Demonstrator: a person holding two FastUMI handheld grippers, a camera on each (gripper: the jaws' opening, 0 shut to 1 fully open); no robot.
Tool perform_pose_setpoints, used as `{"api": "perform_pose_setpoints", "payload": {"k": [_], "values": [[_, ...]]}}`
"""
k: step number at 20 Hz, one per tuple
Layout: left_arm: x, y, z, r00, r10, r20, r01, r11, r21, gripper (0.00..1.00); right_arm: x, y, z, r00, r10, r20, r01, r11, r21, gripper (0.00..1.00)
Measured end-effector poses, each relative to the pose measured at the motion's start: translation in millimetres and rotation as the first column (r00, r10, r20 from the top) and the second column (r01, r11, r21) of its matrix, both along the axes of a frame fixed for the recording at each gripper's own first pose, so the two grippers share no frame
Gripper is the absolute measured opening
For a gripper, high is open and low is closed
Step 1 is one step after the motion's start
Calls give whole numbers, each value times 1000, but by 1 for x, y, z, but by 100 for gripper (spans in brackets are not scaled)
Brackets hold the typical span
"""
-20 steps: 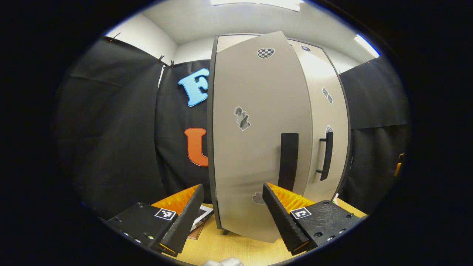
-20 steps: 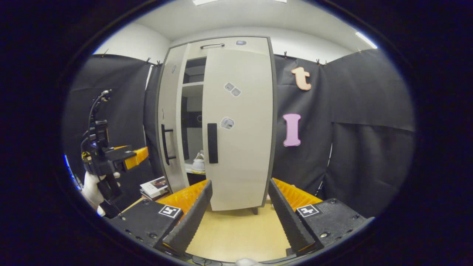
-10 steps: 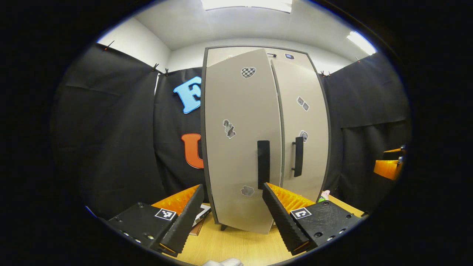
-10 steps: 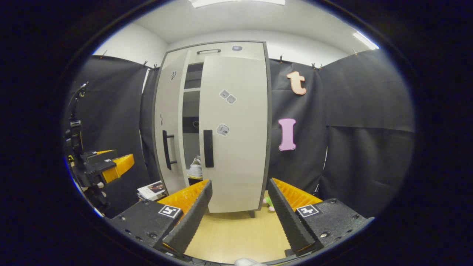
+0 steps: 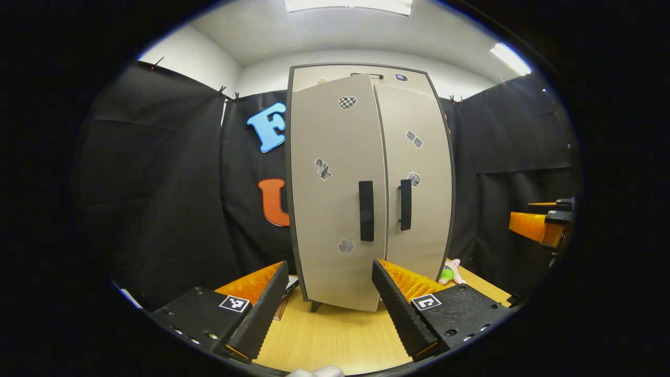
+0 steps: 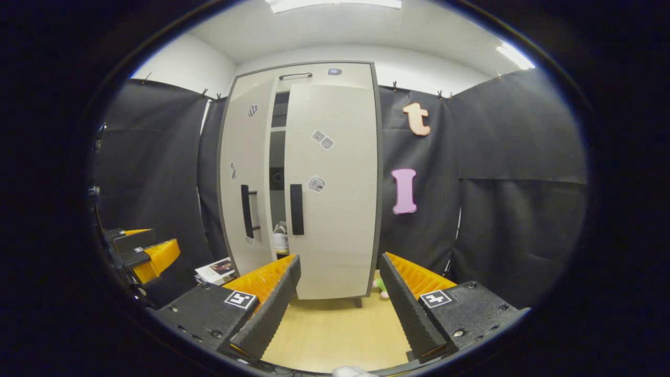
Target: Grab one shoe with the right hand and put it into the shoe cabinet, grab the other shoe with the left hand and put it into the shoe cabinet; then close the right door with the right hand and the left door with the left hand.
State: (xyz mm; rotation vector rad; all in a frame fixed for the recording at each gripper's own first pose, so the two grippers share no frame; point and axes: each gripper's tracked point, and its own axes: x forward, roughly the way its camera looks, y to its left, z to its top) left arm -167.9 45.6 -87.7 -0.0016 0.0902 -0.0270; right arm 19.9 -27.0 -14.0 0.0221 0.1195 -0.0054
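My left claw (image 5: 330,293) hangs released, ribbed fingers spread w/ nothing between them, in front of the shoe cabinet (image 5: 366,73). My right claw (image 6: 340,293) is released too, gripping nothing, facing the same cabinet (image 6: 303,70) from the other side.

Cabinet is a tall flat-panel box, matte beige w/ a dark frame, on short legs on the pale wood-grain table (image 5: 335,340). Right door (image 6: 332,188) lies flush shut. Left door (image 5: 335,199) is ajar, angled a bit outward; in the right gripper view a narrow dark gap shows between the 2 doors. Each door has 1 black vertical bar handle: left handle (image 5: 366,210), right handle (image 5: 405,204), near each other. Small grey stickers dot both doors.

Thru the gap I see 1 white shoe (image 6: 281,238) on a low shelf inside. Can't tell where the other shoe sits.

A stack of books (image 6: 215,269) lies on the table left of the cabinet; a small soft toy (image 5: 450,271) lies at its right foot.
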Motion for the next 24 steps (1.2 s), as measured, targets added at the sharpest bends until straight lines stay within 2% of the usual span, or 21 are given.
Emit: {"api": "perform_pose_setpoints", "payload": {"k": [5,6,7,13,14,15,24], "values": [[-7,14,11,1000,24,18,-24,1000,-9,96,-3,10,3,1000,10,7,-10,1000,-4,99],[-8,14,15,999,21,30,-21,1000,-12,96,-3,13,3,1000,13,7,-13,1000,-8,96],[-8,16,17,999,21,36,-20,1000,-14,96,-4,14,4,1000,11,10,-11,1000,-12,99],[-9,21,19,999,24,37,-23,1000,-15,96,-6,21,7,1000,19,15,-18,1000,-19,99],[-9,22,20,999,24,39,-23,1000,-17,100,-6,23,7,1000,20,16,-20,1000,-20,99],[-7,23,20,999,24,41,-23,1000,-20,96,-7,22,8,1000,19,17,-19,1000,-23,99],[-2,21,23,999,18,49,-16,999,-29,96,-8,18,7,1000,12,21,-11,1000,-29,99]]}}
